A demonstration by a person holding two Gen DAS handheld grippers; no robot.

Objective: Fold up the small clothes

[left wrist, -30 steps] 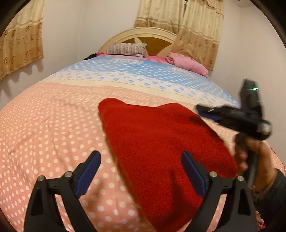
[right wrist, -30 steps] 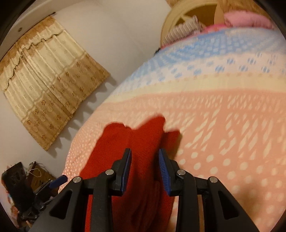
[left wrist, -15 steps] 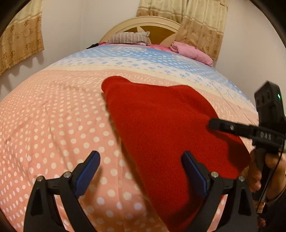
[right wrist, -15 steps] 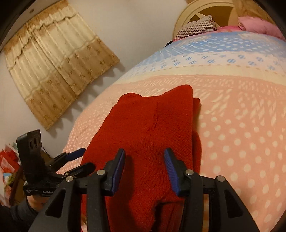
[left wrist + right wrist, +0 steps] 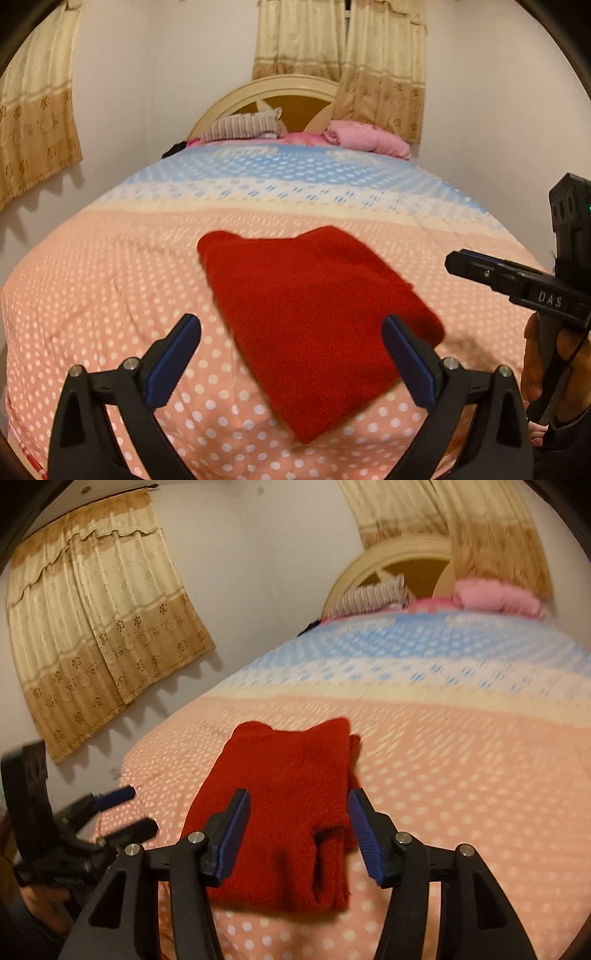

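Observation:
A red knitted garment (image 5: 314, 314) lies folded flat on the pink dotted bedspread (image 5: 110, 295). My left gripper (image 5: 291, 354) hovers above its near edge, jaws opening wide, with nothing pressed between the pads. In the right wrist view the same garment (image 5: 288, 794) shows a folded sleeve along its right side. My right gripper (image 5: 299, 823) hangs over the garment's near end, its jaws opening, and its blue pads are not touching the cloth. A hand (image 5: 543, 354) holds the right gripper (image 5: 458, 264) at the garment's right. The left gripper (image 5: 136, 810) appears at the garment's left.
A striped pillow (image 5: 243, 127) and a rolled pink blanket (image 5: 369, 140) lie at the headboard (image 5: 280, 92). Beige curtains (image 5: 33, 122) hang on the left wall and behind the bed. The bedspread turns blue and white (image 5: 277, 173) farther back.
Both grippers have drawn back and upward from the garment, which now looks smaller. The right gripper's jaws have widened a good deal. The garment stays folded on the bed.

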